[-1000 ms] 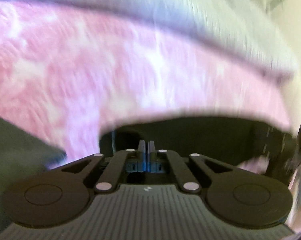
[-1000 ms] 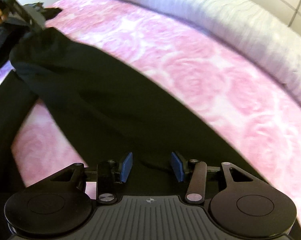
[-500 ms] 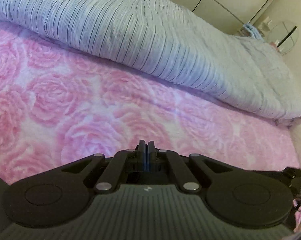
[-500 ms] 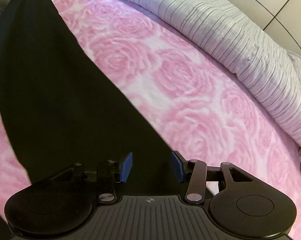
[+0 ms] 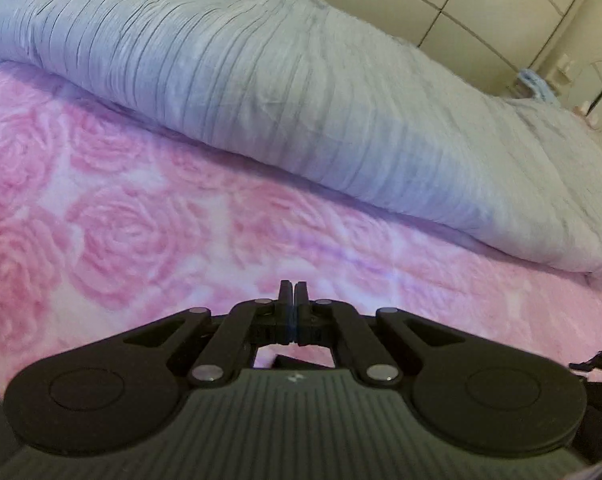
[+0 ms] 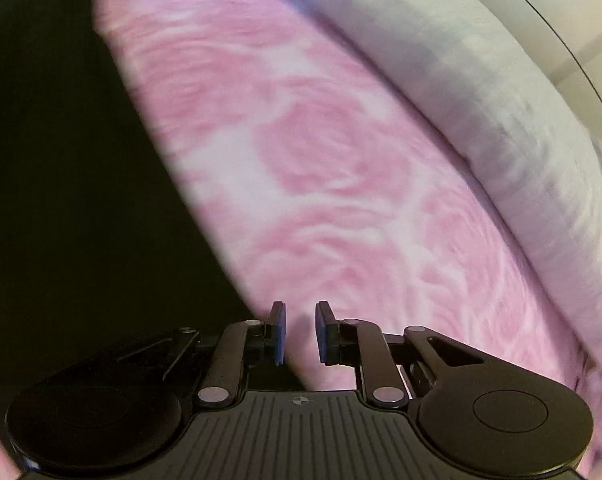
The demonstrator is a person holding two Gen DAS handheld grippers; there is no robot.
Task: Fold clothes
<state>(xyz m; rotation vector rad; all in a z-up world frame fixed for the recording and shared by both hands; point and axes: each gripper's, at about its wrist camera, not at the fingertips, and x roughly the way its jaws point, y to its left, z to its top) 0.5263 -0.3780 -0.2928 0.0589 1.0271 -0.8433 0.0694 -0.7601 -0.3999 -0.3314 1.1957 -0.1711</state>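
Note:
A black garment [image 6: 73, 184] lies spread on the pink rose-patterned bedspread [image 6: 321, 152], filling the left half of the right wrist view. My right gripper [image 6: 300, 330] is open, its blue pads [image 6: 279, 332] low over the garment's right edge. My left gripper [image 5: 293, 300] is shut, with nothing visible between its fingers, above the bedspread [image 5: 141, 232]. A small dark piece of cloth [image 5: 297, 361] shows just under its jaws. Whether it is pinched is hidden.
A rolled grey-white striped duvet [image 5: 301, 92] lies along the far side of the bed, also in the right wrist view [image 6: 481, 104]. Cream wardrobe doors [image 5: 481, 4] stand behind it. Part of the other gripper [image 5: 597, 376] shows at the right edge.
The left gripper swung away from the black garment and now faces the duvet. The right gripper's jaws narrowed and it moved toward the garment's right edge, closer to the bed.

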